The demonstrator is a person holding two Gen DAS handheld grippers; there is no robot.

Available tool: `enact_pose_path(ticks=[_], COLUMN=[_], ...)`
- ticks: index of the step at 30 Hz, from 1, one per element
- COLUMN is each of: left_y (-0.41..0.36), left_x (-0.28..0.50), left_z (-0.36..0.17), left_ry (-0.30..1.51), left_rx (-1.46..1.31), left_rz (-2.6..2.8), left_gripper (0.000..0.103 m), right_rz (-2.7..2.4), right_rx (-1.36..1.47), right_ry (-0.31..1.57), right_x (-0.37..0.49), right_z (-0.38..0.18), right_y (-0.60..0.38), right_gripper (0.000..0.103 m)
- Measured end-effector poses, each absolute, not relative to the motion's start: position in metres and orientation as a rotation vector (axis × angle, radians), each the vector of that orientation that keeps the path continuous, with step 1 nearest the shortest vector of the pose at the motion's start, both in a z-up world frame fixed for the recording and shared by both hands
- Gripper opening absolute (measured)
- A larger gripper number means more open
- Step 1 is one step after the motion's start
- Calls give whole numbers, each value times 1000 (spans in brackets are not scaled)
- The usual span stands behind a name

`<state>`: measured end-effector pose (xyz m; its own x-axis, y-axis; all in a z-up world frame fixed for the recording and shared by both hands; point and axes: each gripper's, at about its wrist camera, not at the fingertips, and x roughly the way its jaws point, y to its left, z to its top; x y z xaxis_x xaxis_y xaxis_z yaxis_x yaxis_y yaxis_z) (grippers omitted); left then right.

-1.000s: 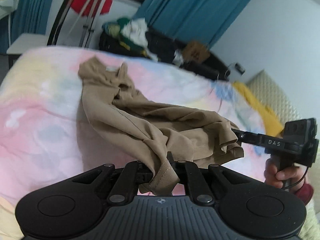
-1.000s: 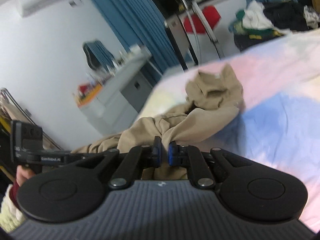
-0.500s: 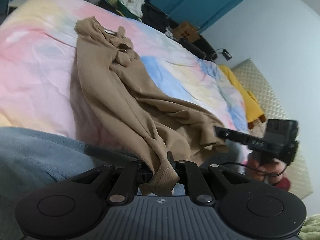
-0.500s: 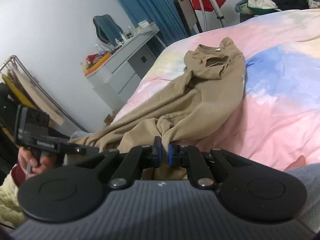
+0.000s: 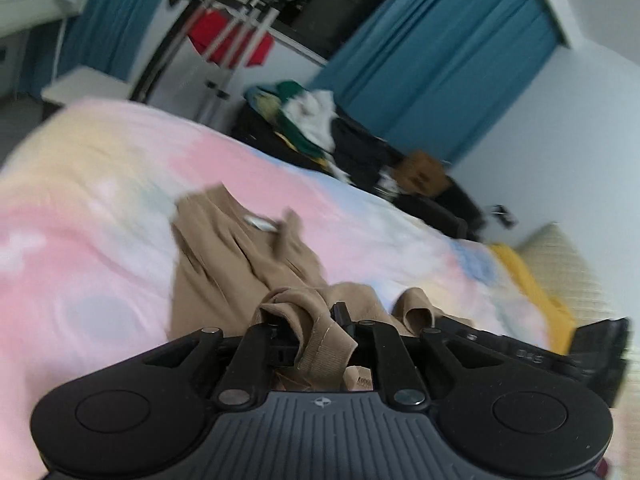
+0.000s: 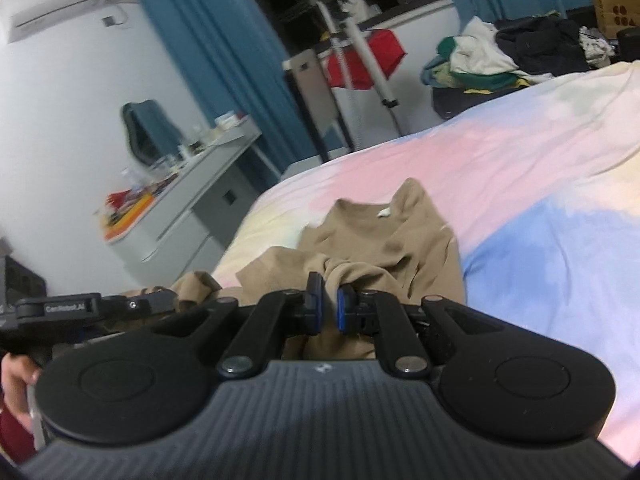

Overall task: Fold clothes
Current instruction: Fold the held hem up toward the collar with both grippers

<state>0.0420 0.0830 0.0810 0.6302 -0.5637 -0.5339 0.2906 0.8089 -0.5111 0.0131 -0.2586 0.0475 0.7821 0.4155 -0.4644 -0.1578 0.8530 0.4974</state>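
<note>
A tan shirt (image 5: pixel 224 264) lies on the pastel bed sheet (image 5: pixel 80 200), collar and white label at the far end. My left gripper (image 5: pixel 316 322) holds a corner of its hem between the fingers; the jaws are opening slightly while the cloth still hangs pinched there. In the right wrist view the tan shirt (image 6: pixel 380 240) is bunched ahead of my right gripper (image 6: pixel 329 300), whose blue pads are shut on another fold of the hem. The lower half of the shirt is doubled over toward the collar. Each gripper shows at the edge of the other's view.
The bed sheet (image 6: pixel 540 184) stretches wide to the right. A pile of clothes (image 5: pixel 312 120) sits beyond the bed's far edge, with a drying rack (image 6: pixel 360 52) and blue curtains behind. A grey desk (image 6: pixel 192 200) stands left of the bed. A yellow cloth (image 5: pixel 528 280) lies at the right.
Both grippers swung forward over the bed with the hem, bringing it closer to the collar. The shirt went from stretched long to doubled up. The denim-clad leg left view.
</note>
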Motion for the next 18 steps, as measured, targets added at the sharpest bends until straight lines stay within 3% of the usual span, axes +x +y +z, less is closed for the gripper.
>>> enact_pose_path(ticks=[5, 9, 18], left_y=[62, 59, 47], left_x=[112, 144, 166], left_z=[15, -37, -59], left_ry=[753, 865, 874], left_rx=[-336, -322, -276], left_rz=[-391, -369, -374], left_gripper=[14, 14, 14], right_rz=[264, 238, 237], right_rx=[421, 385, 366], right_ry=[642, 702, 749], right_x=[73, 100, 125], right_z=[-6, -51, -79], right_y=[-254, -251, -247], right_gripper=[11, 12, 12])
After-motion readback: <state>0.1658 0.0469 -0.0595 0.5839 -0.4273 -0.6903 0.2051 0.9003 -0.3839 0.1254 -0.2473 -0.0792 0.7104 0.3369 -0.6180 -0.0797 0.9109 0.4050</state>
